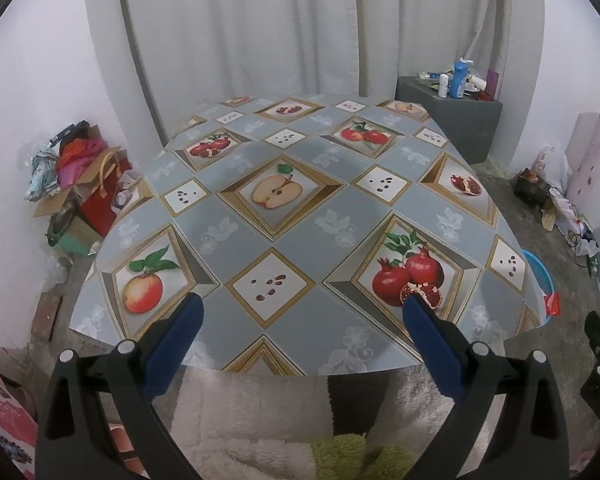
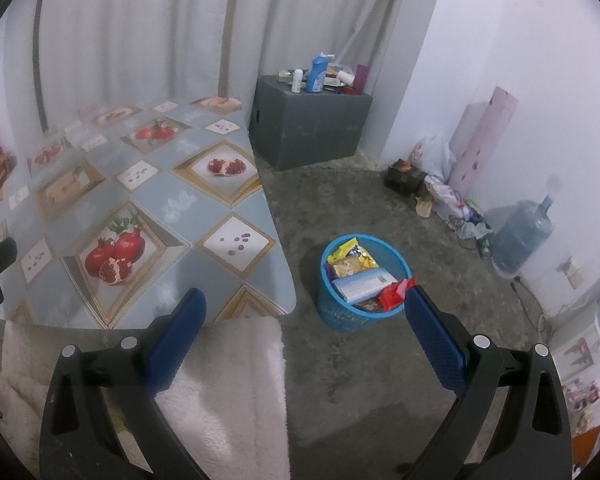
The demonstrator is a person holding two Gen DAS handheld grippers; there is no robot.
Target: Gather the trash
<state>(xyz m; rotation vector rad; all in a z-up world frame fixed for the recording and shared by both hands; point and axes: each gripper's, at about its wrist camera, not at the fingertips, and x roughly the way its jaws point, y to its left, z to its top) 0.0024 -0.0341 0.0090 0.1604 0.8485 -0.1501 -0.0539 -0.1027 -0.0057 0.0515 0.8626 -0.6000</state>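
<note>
Both grippers look identical: left gripper [image 1: 300, 308] and right gripper [image 2: 303, 303] each have black plastic arms with cutout slots, shiny silver pivot pins, and blue textured pads [image 2: 436, 344] on the fingers at the bottom of frame.

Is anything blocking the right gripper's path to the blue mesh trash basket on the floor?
Nothing visible does. The right gripper, open and empty, faces the blue mesh trash basket across bare concrete floor. The basket already holds wrappers, with a red wrapper at its rim.

Soft, even indoor light, heavy fisheye bending with dark corners, pale shine on the table [image 1: 300, 216], right view hazy and blurry (worst near its edges), left view sharper.
</note>
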